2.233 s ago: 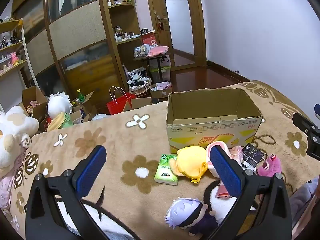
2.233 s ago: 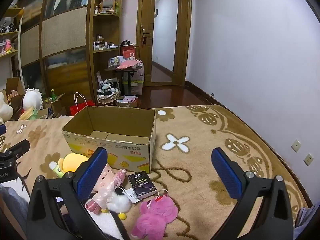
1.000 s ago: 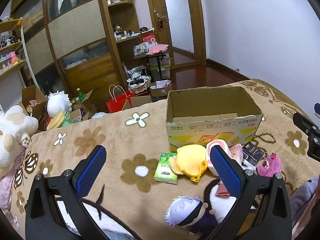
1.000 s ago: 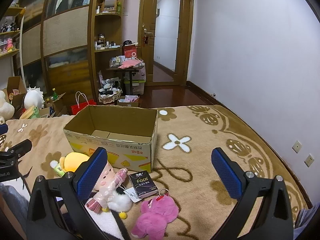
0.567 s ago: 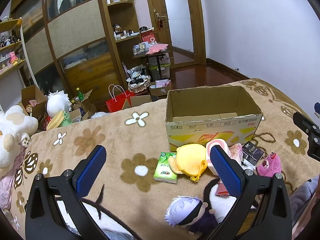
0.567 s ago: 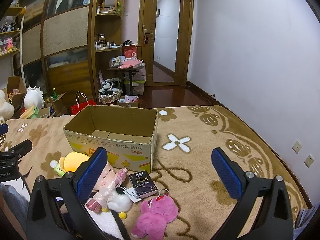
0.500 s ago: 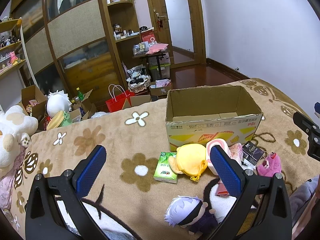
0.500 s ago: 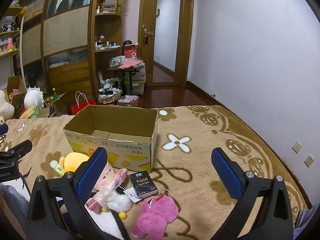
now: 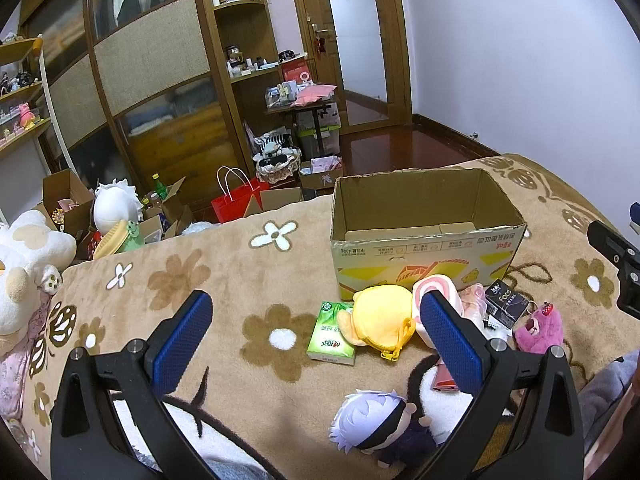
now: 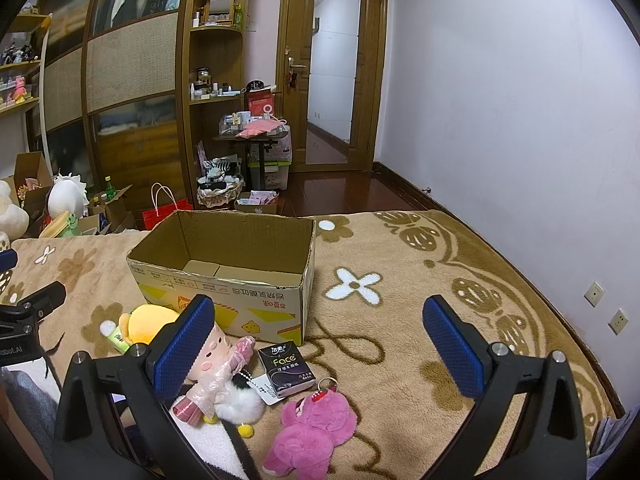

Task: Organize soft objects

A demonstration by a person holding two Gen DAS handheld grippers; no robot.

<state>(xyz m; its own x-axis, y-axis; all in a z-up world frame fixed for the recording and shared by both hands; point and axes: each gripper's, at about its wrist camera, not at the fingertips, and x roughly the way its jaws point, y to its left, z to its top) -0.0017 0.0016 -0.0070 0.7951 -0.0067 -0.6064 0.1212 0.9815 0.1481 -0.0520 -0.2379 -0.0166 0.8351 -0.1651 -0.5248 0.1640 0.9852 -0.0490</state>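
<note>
We held the left tool spread wide with nothing between its blue pads, raised above the brown flower-patterned plush blanket on the bed. Our right tool was likewise wide open and gripped nothing. The open brown cardboard box with yellow printing stood upright on the blanket, and nothing showed inside but its bottom flaps.

Just in front of the box lay the soft things in a loose cluster. The yellow round plush pouch rested near the box's front wall, touching the green tissue packet on its left. To its right we saw the pink-faced plush doll in a clear wrapper, partly hidden behind one pad of each tool. The small black tissue pack printed "Face" lay beside that doll, and the magenta plush bear with a key ring lay nearer to us, close to the pack. The white-haired plush figure with a black blindfold lay closest, between the left tool's arms, apart from the box.
</note>
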